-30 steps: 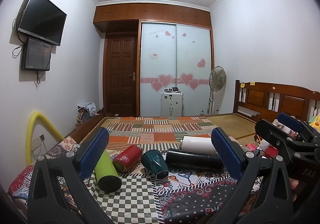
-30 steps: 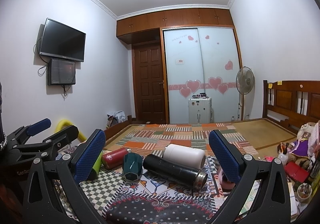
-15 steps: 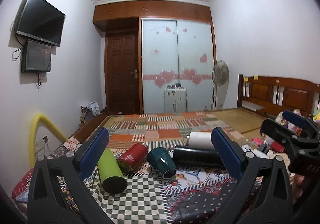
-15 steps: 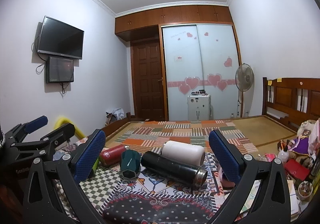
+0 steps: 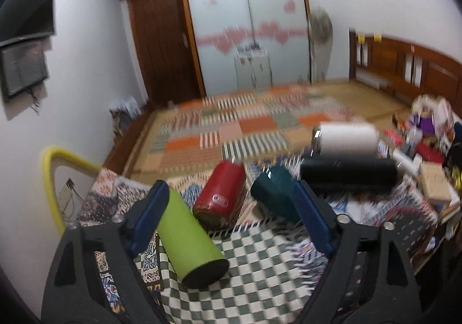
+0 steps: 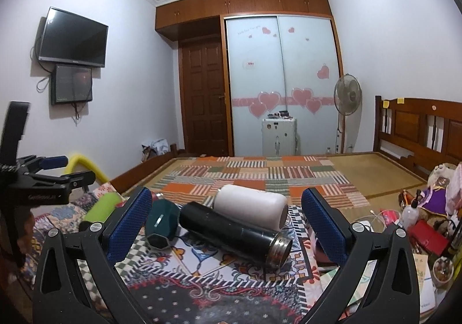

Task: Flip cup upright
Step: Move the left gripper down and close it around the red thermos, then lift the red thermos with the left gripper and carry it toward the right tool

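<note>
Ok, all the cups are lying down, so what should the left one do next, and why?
Probably ease the open left hand-held gripper down and leftward around the lime-green cylindrical cup. That cup lies on its side nearest, against the left pad, with nothing gripped yet. The view is blurred, so confirm alignment before closing.

A bedroom in a home: a wooden bed point(image 6: 291, 176) with a carved headboard point(image 6: 418, 130) and a patchwork mat fills the room, a sliding wardrobe point(image 6: 280, 84) with pink heart stickers stands beside a dark wooden door point(image 6: 205, 98), a television point(image 6: 73, 38) hangs on the wall, and a standing fan point(image 6: 348, 98) waits in the corner
</note>
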`<state>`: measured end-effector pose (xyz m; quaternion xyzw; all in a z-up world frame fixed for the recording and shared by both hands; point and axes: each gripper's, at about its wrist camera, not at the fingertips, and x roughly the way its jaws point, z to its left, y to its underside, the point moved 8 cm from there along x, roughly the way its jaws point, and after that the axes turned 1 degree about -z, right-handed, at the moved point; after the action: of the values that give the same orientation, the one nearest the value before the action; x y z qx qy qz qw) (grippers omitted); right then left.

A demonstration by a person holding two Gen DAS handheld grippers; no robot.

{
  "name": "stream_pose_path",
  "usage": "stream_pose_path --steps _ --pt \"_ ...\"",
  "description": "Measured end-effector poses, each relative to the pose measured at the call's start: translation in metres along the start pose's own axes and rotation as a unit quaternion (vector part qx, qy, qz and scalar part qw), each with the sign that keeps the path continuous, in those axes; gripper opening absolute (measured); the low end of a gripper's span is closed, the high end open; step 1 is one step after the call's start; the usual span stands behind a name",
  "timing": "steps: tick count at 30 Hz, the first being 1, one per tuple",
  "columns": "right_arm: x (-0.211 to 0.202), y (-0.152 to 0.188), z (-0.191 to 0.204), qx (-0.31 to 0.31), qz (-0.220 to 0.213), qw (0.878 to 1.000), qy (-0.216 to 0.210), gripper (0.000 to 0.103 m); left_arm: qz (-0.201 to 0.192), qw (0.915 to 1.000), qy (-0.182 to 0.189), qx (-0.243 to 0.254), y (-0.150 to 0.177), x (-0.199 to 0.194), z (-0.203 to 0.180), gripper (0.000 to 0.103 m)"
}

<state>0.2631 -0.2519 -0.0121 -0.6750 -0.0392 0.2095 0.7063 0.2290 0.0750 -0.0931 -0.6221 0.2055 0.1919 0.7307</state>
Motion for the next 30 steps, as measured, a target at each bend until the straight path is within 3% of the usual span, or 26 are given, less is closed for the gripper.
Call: stream_pose_path --steps 6,11,16,24,30 --pt "0.017 0.014 -0.003 0.001 0.024 1.0 0.002 0.103 0.102 0.9943 0.024 0.023 0.016 0.069 0.014 0.073" --pt "0.028 0.022 -0.004 -0.007 0.04 0.999 0.005 0.103 0.179 0.9819 0.05 0.039 0.023 0.115 0.023 0.071" --pt "0.034 0.027 -0.006 -0.014 0.047 0.999 0.008 0.103 0.232 0.9684 0.067 0.063 0.027 0.142 0.017 0.071" --pt "0.048 0.033 -0.006 -0.019 0.054 0.998 0.007 0.103 0.268 0.9565 0.074 0.088 0.031 0.166 0.009 0.062" --pt "0.05 0.04 -0.007 -0.011 0.055 0.998 0.002 0.103 0.28 0.9529 0.079 0.085 0.031 0.174 0.012 0.061"
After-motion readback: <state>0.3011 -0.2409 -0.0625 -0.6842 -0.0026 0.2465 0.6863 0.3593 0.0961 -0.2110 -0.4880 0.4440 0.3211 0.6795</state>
